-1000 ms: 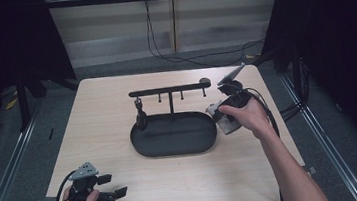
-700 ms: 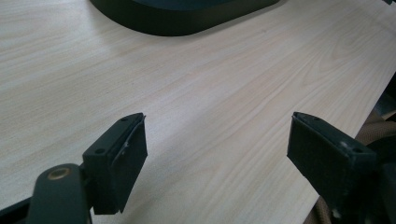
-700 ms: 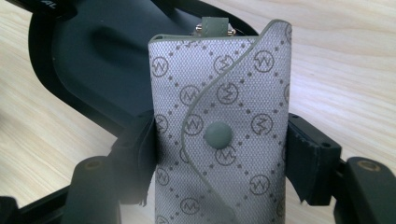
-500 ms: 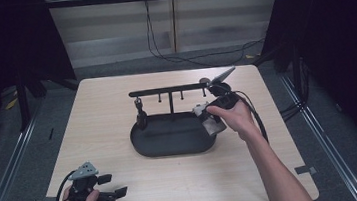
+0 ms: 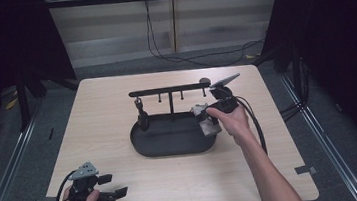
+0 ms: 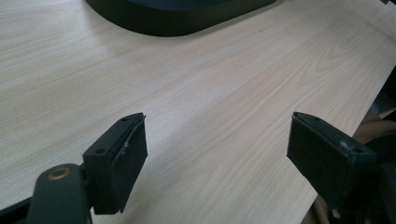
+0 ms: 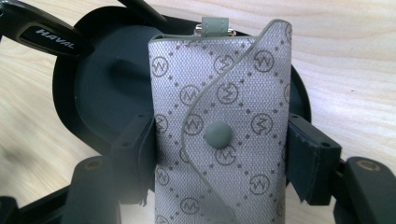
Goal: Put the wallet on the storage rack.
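We count one worktop (image 5: 118,117), pale wood. One black oval tray (image 5: 171,144) on it. One black rack (image 5: 168,90) with a crossbar, rising from the tray's far side; we make out about four small hooks under the bar, too small to be sure. One dark key (image 5: 142,118) hanging at the rack's left end. One grey patterned key pouch (image 7: 219,135) with one snap button. Two tongs: left tongs (image 5: 113,195), right tongs (image 5: 207,120). Two hands.

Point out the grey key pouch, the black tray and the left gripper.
grey key pouch (image 7: 219,135): right gripper view, on its snap button.
black tray (image 5: 171,149): high view, near rim.
left gripper (image 6: 217,158): left gripper view, midway between its open jaws.
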Demonstrator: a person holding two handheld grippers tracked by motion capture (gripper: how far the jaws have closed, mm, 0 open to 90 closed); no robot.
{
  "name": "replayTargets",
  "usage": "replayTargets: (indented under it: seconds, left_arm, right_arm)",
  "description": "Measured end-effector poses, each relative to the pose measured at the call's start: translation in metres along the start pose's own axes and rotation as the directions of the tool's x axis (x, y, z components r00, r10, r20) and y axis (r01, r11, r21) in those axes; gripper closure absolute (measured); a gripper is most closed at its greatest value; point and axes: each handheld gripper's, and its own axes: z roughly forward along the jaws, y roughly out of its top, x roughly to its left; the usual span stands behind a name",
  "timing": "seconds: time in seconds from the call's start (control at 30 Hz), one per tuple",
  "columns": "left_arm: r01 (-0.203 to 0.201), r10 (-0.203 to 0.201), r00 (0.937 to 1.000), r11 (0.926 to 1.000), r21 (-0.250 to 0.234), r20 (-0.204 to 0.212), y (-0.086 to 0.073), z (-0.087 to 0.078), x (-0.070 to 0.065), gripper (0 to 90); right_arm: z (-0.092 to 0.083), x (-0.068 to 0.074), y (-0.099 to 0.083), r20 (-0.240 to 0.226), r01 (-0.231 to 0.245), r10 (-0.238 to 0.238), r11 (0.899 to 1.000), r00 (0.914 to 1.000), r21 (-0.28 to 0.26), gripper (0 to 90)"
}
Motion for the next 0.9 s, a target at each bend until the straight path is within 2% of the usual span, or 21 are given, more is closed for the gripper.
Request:
replayTargets:
  seconds: [0.07, 0.4, 0.57, 0.77, 0.9]
  left_arm:
    - [0.004, -0.004, 1.0000, 1.0000, -0.002, 0.000, 0.000, 0.000, 0.000, 20.0]
    - [-0.003, 0.003, 1.0000, 1.0000, 0.001, 0.007, 0.000, 0.000, 0.000, 20.0]
    - [0.001, -0.001, 1.0000, 1.0000, 0.000, 0.004, 0.000, 0.001, 0.000, 19.9]
    - [-0.002, 0.002, 1.0000, 1.0000, 0.003, 0.007, 0.000, 0.001, 0.000, 20.0]
    - [-0.004, 0.004, 1.0000, 1.0000, 0.006, 0.008, 0.000, 0.000, 0.000, 19.9]
  right_arm:
    - [0.003, -0.001, -0.001, -0.002, -0.019, 0.019, 1.000, 0.9998, 0.001, 33.7]
    - [0.019, -0.003, -0.005, -0.010, -0.026, 0.026, 0.999, 0.9996, -0.022, 33.6]
    - [0.028, -0.009, -0.009, -0.001, -0.039, 0.039, 0.999, 0.9992, 0.001, 33.6]
    - [0.030, -0.007, -0.008, -0.002, -0.031, 0.031, 0.999, 0.9995, -0.013, 33.6]
    - [0.037, -0.008, -0.009, -0.009, -0.048, 0.048, 0.999, 0.9988, -0.011, 33.6]
